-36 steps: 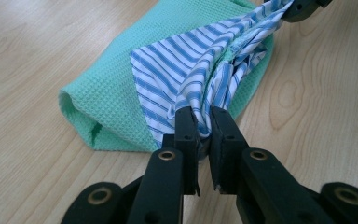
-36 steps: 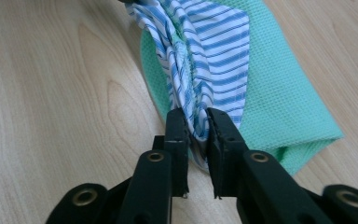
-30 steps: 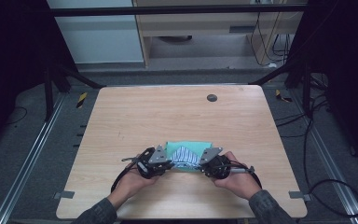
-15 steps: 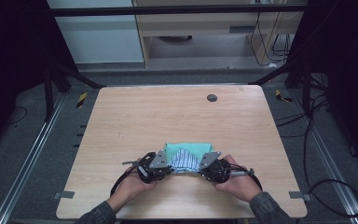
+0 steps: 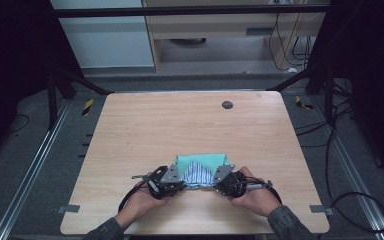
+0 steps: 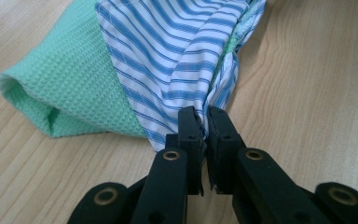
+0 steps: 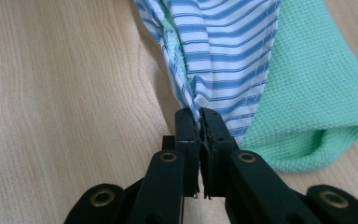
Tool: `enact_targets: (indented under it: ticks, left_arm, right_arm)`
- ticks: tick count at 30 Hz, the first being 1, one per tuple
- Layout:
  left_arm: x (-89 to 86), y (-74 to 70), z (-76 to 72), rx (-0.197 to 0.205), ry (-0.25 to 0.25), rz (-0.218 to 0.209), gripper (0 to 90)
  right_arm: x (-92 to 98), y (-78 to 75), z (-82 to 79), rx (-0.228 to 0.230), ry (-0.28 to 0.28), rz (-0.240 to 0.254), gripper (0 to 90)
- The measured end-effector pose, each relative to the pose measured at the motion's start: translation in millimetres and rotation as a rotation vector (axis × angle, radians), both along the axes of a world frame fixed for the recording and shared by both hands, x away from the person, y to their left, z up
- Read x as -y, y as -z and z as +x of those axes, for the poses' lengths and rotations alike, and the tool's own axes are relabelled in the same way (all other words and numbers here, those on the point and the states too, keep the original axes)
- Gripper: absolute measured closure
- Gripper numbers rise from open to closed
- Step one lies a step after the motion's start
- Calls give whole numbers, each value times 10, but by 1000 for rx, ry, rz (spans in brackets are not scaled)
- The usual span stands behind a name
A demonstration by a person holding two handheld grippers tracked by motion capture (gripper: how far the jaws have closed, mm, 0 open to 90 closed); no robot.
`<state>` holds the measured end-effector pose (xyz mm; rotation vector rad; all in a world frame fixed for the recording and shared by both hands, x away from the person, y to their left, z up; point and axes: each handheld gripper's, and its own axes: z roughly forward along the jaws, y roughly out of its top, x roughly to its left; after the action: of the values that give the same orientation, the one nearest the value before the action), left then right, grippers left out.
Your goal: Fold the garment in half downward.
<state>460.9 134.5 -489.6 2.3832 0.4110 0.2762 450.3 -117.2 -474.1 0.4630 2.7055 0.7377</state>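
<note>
Blue-and-white striped cloth (image 5: 198, 173): bunched, taut between two pinched corners, lower centre of high view. Green waffle-weave cloth (image 5: 202, 160): folded, lying flat beneath and behind the striped piece, touching it.

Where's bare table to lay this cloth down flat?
Bare wood runs from the green cloth back to the dark disc, plus strips toward both side edges. Crowded: the near edge, where left gripper and right gripper pinch the striped cloth.

High view sits above my side, facing forward and down over the whole wooden table (image 5: 190, 125). My 2 gripper views ride low and close, looking along the jaws. All 3 share the striped cloth (image 5: 196, 172) with its green towel (image 5: 200, 159).
</note>
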Motion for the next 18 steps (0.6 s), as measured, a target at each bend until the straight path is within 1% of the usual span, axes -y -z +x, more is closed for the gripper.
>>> enact_targets:
  ticks: [4, 8, 10, 11, 12, 15, 17, 18]
  left_arm:
    - [5, -13, -43, -2, 5, -3, 839]
    - [-13, -29, -88, -3, 9, 1, 819]
    - [-63, -52, -122, -3, 4, 2, 817]
    - [-83, -58, -129, -11, 1, -5, 812]
    - [-105, -64, -136, -19, -2, -12, 804]
    - [-176, -86, -172, -21, -10, -18, 785]
    - [-236, -102, -187, -16, -33, -37, 740]
    - [-270, -114, -185, -14, -42, -38, 717]
  right_arm:
    - [16, -2, -24, -1, 2, 3, 852]
    - [68, -3, -66, -3, 4, 2, 799]
    - [105, -9, -92, 0, 21, 3, 782]
    - [129, -15, -101, -1, 20, 5, 778]
    - [151, -18, -115, 0, 32, 11, 770]
    - [231, -22, -141, -3, 51, 24, 719]
    - [292, -25, -160, -3, 74, 28, 667]
    - [327, -23, -163, -2, 84, 34, 632]
